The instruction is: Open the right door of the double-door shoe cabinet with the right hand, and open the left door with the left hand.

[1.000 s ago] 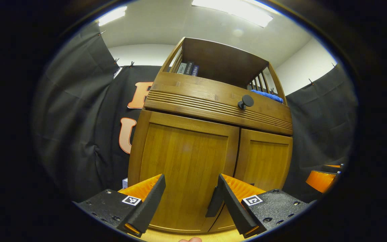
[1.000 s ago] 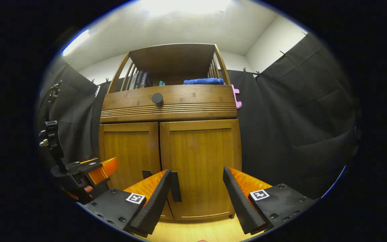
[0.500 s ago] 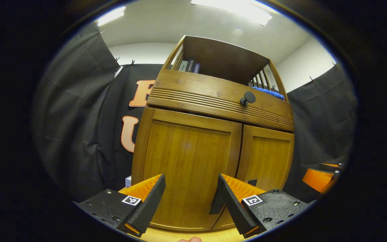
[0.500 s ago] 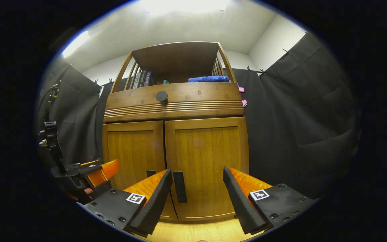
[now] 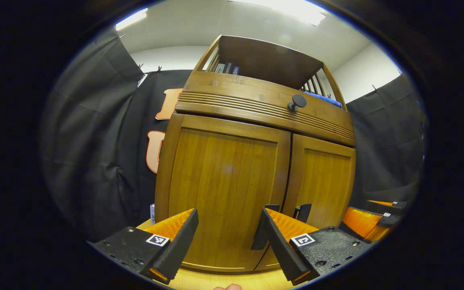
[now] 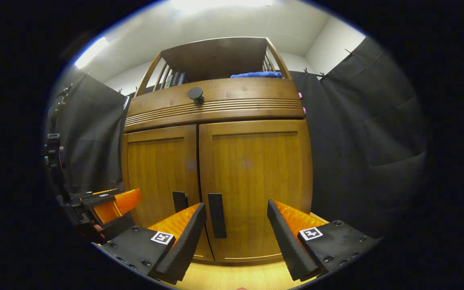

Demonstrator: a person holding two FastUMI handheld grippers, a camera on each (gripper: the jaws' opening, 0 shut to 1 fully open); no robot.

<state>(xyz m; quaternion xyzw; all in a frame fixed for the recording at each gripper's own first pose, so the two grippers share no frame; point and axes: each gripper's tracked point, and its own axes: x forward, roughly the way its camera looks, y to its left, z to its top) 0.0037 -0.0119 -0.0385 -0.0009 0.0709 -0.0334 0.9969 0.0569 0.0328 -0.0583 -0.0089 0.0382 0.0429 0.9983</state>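
A wooden shoe cabinet with two closed doors stands close ahead. In the left gripper view its left door [image 5: 222, 189] faces my left gripper [image 5: 228, 237], which is open and holds nothing; that door's black handle [image 5: 261, 233] sits just behind the right finger. In the right gripper view the right door [image 6: 256, 185] is in front of my right gripper [image 6: 236, 235], open and apart from it. The right door's black handle [image 6: 217, 215] stands just right of the left finger; the left door's handle [image 6: 180, 201] is beside it.
A drawer with a round black knob [image 6: 195, 94] runs above the doors. The open shelf on top holds books [image 5: 226, 67] and a blue cloth [image 6: 258, 75]. The left gripper [image 6: 107, 203] appears at the left of the right gripper view. Light wood floor [image 6: 236, 278] lies below.
Both grippers have moved closer to the cabinet and lower, so the doors look larger and the black handles have come into view by the fingers. Both stay open.
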